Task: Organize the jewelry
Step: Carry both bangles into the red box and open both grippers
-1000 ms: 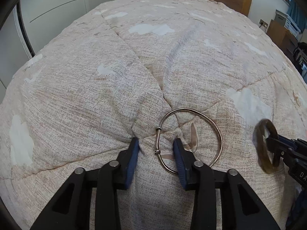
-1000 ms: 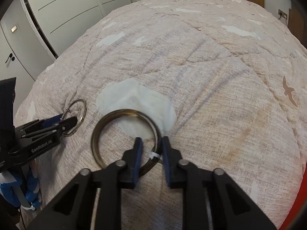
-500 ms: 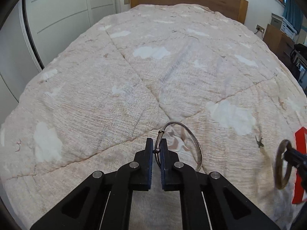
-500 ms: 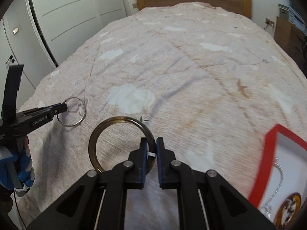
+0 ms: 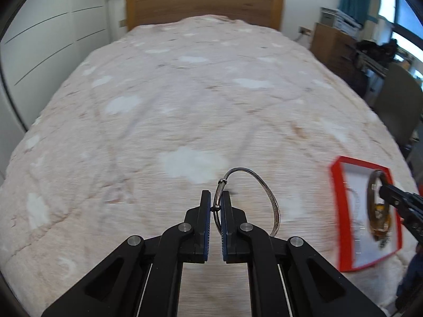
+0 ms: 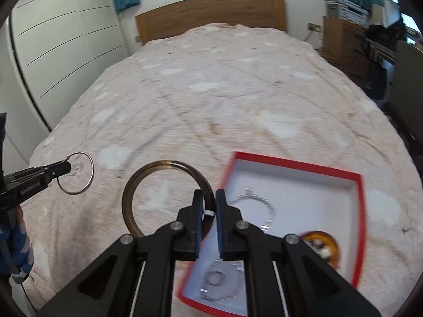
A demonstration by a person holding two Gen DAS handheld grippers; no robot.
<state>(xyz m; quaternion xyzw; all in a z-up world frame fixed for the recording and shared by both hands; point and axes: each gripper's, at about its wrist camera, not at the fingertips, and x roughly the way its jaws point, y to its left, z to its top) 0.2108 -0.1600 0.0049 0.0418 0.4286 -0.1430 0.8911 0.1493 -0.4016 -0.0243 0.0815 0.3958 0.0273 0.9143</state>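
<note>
1. Above a quilted bed, the left gripper (image 5: 216,206) is clamped on a thin silver bangle (image 5: 248,198), its blue pads pinching the wire near the beaded clasp at lower centre of the left wrist view. Most of the loop juts out to the right past the pads. So narrow a hold on round wire could let the bangle swivel or slide out, and it would then land on the bedspread (image 5: 158,105).

2. At lower centre of the right wrist view, the right gripper (image 6: 209,208) is closed on a dark brown bangle (image 6: 164,195), gripping it at its right side, where a small white tag shows. The hoop hangs out to the left, so its weight could twist it in the pads.

3. The red-rimmed box (image 6: 359,211) lies on the bed at lower right of the right wrist view. It already holds a silver chain (image 6: 264,203), an amber piece (image 6: 321,244) and a round silver item (image 6: 219,280). A bangle let go from high up could bounce off these or catch the rim.

4. Both views are blurred, which suggests haste. Two tools converging on one small box risk knocking together, or tipping it on the soft quilt.
</note>
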